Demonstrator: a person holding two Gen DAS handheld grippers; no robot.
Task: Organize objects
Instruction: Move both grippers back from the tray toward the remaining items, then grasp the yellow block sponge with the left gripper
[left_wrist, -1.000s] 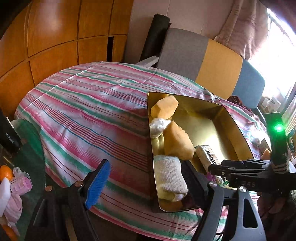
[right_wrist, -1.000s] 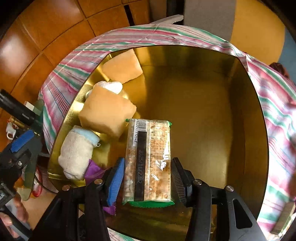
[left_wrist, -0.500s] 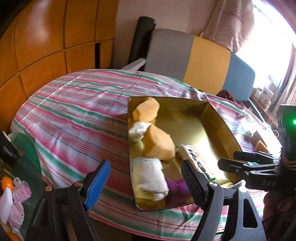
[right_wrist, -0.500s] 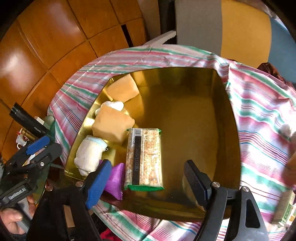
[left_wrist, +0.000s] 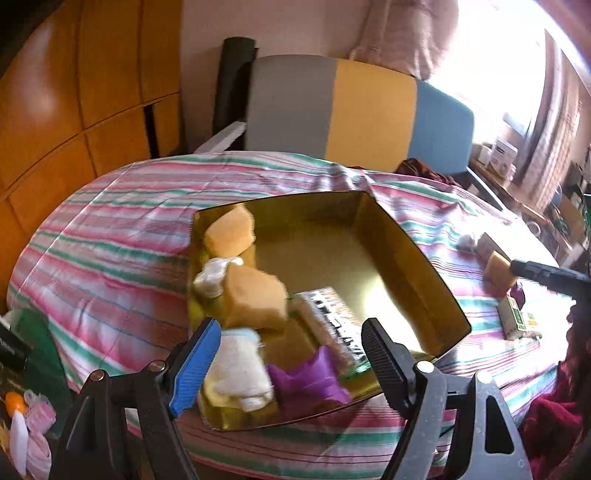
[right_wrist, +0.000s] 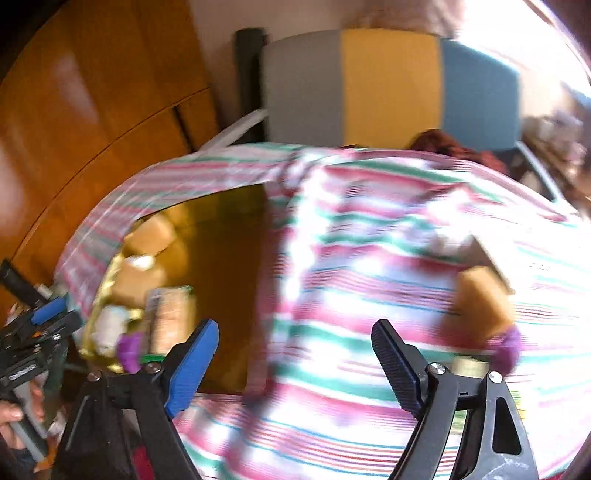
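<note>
A gold tray (left_wrist: 332, 251) lies on the striped tablecloth (left_wrist: 110, 236). Along its left side are two yellow sponges (left_wrist: 231, 232), a white rolled cloth (left_wrist: 238, 365), a purple wrapper (left_wrist: 306, 380) and a cracker pack (left_wrist: 328, 321). My left gripper (left_wrist: 290, 325) hovers open above the tray's near end and holds nothing. My right gripper (right_wrist: 295, 326) is over bare cloth to the right of the tray (right_wrist: 225, 258); its jaws are opening with nothing between them. The right wrist view is blurred. Another sponge (right_wrist: 480, 306) and a purple item (right_wrist: 509, 347) lie just right of its fingers.
A green box (left_wrist: 515, 319) and a small white thing (left_wrist: 467, 240) lie on the cloth at the right. A chair (left_wrist: 354, 110) with a grey, yellow and blue back stands behind the table. Wood panelling (left_wrist: 74, 92) fills the left. Bottles and clutter (left_wrist: 22, 424) sit at lower left.
The right gripper let go of the cracker pack in the tray, opened wide, rose and swung right over the cloth. The left gripper drew back and rightward, still open.
</note>
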